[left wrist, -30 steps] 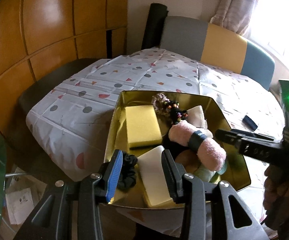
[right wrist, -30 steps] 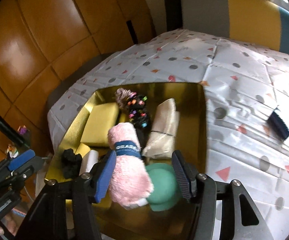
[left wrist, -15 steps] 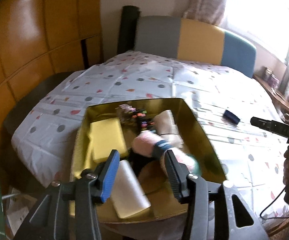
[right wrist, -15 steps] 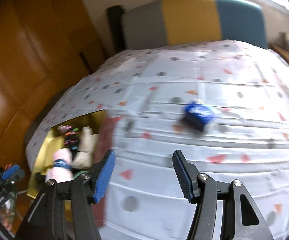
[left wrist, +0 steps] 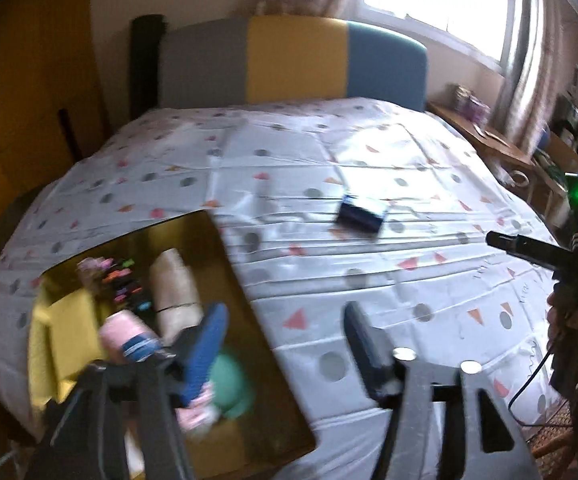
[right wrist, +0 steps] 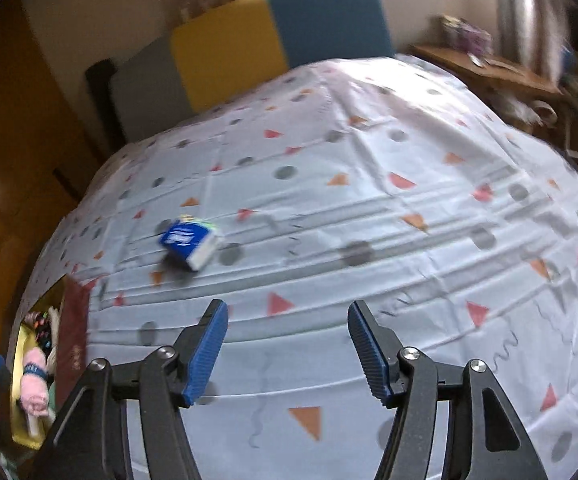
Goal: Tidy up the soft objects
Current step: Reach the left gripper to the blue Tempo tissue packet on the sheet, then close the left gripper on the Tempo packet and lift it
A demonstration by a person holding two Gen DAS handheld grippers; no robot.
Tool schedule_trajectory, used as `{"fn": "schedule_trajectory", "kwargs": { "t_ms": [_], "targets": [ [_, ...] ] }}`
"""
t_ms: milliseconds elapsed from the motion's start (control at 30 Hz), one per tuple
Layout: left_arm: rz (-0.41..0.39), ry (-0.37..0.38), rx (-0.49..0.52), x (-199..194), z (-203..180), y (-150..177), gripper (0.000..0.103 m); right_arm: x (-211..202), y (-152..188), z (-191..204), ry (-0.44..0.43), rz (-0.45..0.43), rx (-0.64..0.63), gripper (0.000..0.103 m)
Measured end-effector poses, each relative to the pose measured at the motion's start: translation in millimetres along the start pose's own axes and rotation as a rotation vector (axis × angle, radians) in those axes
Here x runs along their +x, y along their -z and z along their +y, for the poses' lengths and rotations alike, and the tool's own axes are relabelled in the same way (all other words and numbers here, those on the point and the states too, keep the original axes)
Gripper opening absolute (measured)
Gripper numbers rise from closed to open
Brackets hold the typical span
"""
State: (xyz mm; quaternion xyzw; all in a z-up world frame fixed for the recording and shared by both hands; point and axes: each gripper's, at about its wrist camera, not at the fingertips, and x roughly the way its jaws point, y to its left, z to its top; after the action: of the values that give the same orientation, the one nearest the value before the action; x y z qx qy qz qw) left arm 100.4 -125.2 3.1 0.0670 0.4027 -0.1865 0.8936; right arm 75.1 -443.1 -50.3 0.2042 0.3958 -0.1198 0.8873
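Observation:
A gold tray point(left wrist: 225, 264) at the table's left holds a pink rolled towel point(left wrist: 127, 334), a beige roll point(left wrist: 173, 284), a yellow sponge point(left wrist: 65, 320), a green soft thing point(left wrist: 231, 380) and beaded hair ties point(left wrist: 123, 284). A blue tissue pack point(left wrist: 361, 214) lies alone on the tablecloth; it also shows in the right wrist view point(right wrist: 189, 242). My left gripper point(left wrist: 283, 348) is open and empty over the tray's right edge. My right gripper point(right wrist: 287, 352) is open and empty above the cloth, nearer than the pack.
The table wears a white cloth with grey dots and coloured triangles point(right wrist: 369, 208). A grey, yellow and blue chair back point(left wrist: 293, 64) stands behind it. A wooden side table point(right wrist: 489, 68) is at the right. The tray shows at the far left point(right wrist: 35, 364).
Both grippers have swung right, away from the tray's contents toward the open tablecloth. The blue pack now sits nearer the middle of both views. Both stay open and empty.

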Motion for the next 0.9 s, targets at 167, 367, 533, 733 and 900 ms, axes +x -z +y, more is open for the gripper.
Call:
{"fn": "schedule_trajectory", "kwargs": {
  "t_ms": [167, 367, 533, 733, 900],
  "targets": [
    [0.057, 0.054, 0.075, 41, -42, -23, 0.082, 8, 2, -25, 0.016, 0.023, 0.098, 0.064],
    [0.13, 0.101, 0.056, 99, -65, -53, 0.086, 6, 1, -26, -0.018, 0.016, 0.128, 0.071],
    [0.158, 0.067, 0.141, 146, -86, -73, 0.093, 11, 1, -21, -0.025, 0.039, 0.114, 0.074],
    [0.177, 0.081, 0.211, 189, -107, -95, 0.102, 19, 4, -15, -0.001, 0.083, 0.074, 0.075],
    [0.188, 0.089, 0.226, 217, -109, -107, 0.102, 24, 5, -15, -0.005, 0.107, 0.068, 0.075]
  ]
}}
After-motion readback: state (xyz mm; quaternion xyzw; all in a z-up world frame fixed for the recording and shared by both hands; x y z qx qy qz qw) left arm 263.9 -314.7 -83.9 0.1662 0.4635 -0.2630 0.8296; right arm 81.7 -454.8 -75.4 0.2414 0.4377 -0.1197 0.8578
